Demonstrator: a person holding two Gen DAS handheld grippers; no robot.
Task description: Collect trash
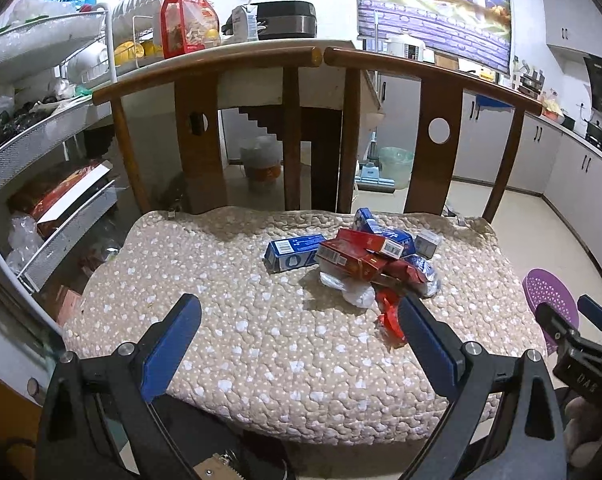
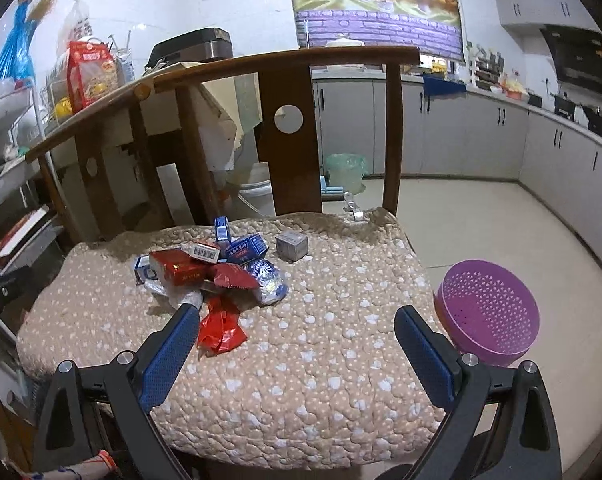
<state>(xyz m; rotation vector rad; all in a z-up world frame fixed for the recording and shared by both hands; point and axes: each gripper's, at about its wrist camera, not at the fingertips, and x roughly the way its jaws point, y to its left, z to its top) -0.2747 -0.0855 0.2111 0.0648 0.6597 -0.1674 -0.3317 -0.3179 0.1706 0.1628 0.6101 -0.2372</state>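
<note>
Trash pile (image 1: 365, 260) sits on the chair cushion (image 1: 241, 340), ahead of both. Left hand-held gripper (image 1: 301, 316) spread wide, empty; right hand-held gripper (image 2: 297, 324) likewise, red wrapper (image 2: 221, 328) by its left finger. Only the right view fully shows the purple basket (image 2: 489, 312).

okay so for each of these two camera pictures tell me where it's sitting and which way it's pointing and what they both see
Left wrist view: sits on the left gripper, low before the quilted beige chair cushion, facing the wooden chair backs; its open blue fingers show, the right gripper at the right edge.
Right wrist view: sits on the right gripper, further right, facing likewise; its open fingers show, beside the purple perforated plastic basket.
Shared: the cushion, basket and the pile of red and blue cartons and wrappers.
</note>
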